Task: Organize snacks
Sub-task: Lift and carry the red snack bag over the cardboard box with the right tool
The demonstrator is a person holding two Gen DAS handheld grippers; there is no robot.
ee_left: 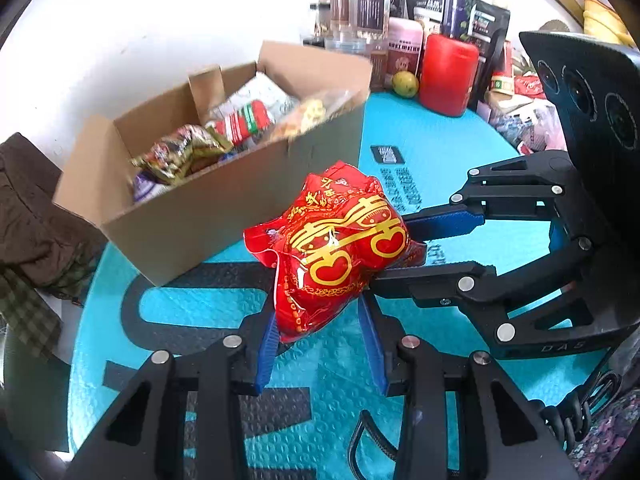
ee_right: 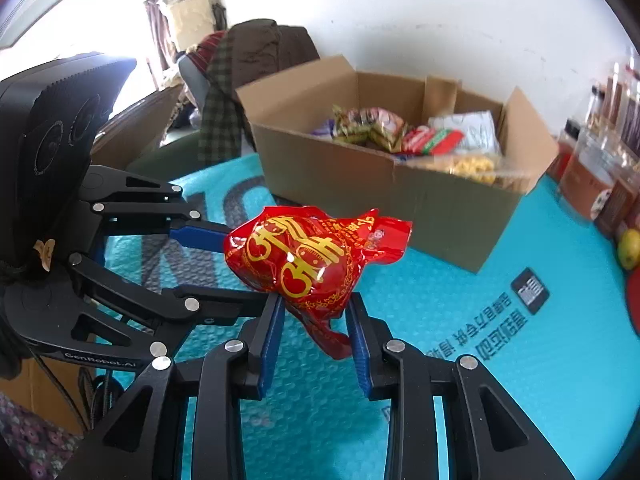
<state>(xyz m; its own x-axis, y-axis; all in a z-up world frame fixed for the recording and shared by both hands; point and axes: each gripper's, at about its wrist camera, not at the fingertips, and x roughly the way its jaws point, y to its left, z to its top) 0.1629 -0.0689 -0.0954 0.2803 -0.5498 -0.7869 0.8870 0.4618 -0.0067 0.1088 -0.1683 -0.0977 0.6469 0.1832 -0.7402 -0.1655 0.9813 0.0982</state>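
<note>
Your left tongs (ee_left: 320, 334) and right tongs (ee_right: 314, 332) are both clamping the red snack bag (ee_left: 334, 248) above the bench (ee_left: 192, 312), near the cardboard box (ee_left: 224, 216).

Along my turquoise mat's (ee_left: 192, 312) far edge stand a red canister (ee_left: 448, 74), a lime (ee_left: 405, 84) and brown-labelled jars (ee_left: 360, 12); a plaid cloth (ee_right: 218, 112) drapes beyond.

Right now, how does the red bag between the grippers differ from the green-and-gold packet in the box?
The red bag hangs above the mat, pinched by both hand-held grippers; the green-and-gold packet lies inside the cardboard box. The red bag is puffed and gold-printed; the packet looks flatter and crumpled. Both are shiny.
</note>
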